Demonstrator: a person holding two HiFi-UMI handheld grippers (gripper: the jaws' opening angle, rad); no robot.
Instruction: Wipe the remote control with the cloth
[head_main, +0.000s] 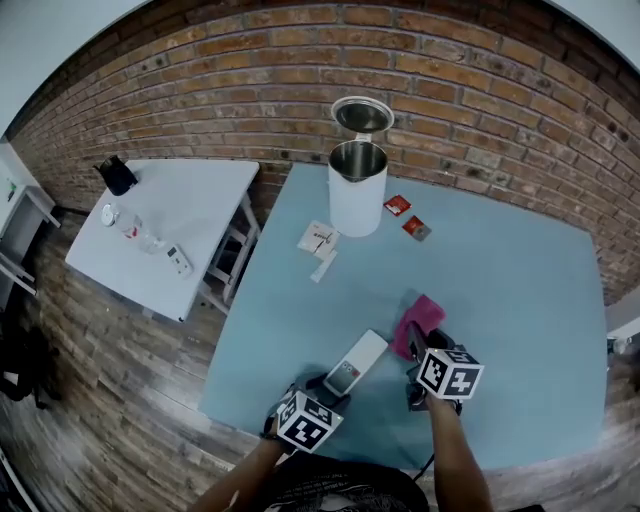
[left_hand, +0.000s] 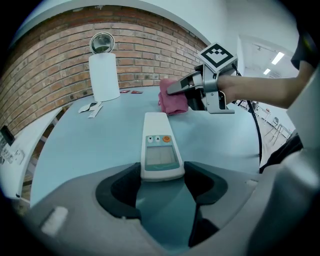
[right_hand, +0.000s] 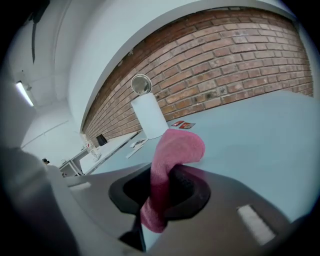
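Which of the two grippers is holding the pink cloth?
The right gripper: its jaws are shut on the pink cloth. The left gripper grips the near end of the white remote control instead.

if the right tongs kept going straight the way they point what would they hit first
The right tongs, shut on the pink cloth, would probably meet the white bin first; the table between looks free, though depth is unclear.

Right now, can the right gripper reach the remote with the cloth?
Probably yes. The right gripper holds the cloth just beside the remote, with only bare table between them. The left gripper grips only the remote's near end, so its top is free.
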